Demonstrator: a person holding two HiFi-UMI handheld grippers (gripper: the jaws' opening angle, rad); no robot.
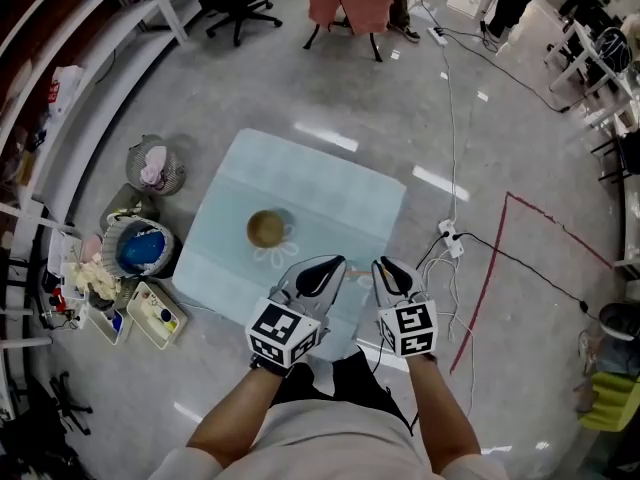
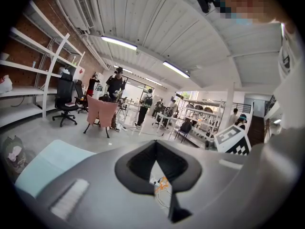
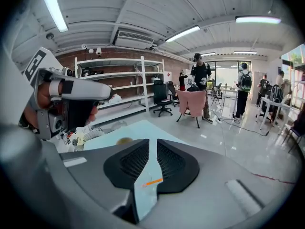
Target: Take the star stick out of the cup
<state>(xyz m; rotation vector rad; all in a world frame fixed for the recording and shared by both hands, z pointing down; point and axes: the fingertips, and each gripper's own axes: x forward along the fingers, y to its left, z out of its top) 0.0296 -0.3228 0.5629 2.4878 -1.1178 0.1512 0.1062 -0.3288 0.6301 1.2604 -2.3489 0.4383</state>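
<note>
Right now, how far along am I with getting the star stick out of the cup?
Done: the cup looks empty; the star stick shows outside it, over the mat. In hand: nothing clearly, left hand-held gripper shut, right hand-held gripper slightly open. Remaining: apparently nothing.

Cup (image 1: 266, 229): round, tan-brown, upright with its mouth up, seen from straight above. It stands on a pale blue mat (image 1: 320, 183), left of the mat's middle. In the right gripper view it shows as a low tan shape (image 3: 125, 140) on the same mat. Star stick (image 1: 358, 268): thin, pale orange, outside the cup and well apart from it, near the mat's near right edge and roughly level. A short orange length (image 3: 153, 181) shows against the mat. An orange tangle (image 2: 162, 182) may be its star end, too small to tell. Lying or lifted: cannot tell.
</note>
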